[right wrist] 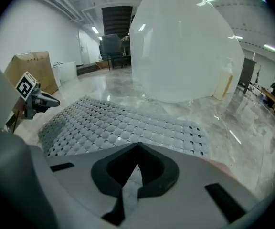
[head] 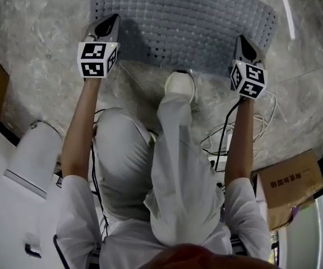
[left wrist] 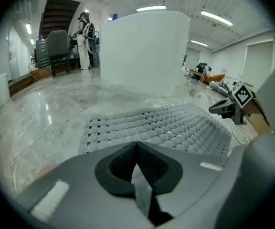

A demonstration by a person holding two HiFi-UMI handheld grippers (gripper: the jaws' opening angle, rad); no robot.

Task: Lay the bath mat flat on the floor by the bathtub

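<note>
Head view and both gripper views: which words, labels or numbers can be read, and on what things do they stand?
No text can be read.
Cardboard box: dark print, too blurred to read.
Left marker cube and right marker cube: black-and-white squares, no letters.
Bath mat: no print.

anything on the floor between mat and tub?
No: just bare floor between the mat and the tub, clearest in the left gripper view.
</note>
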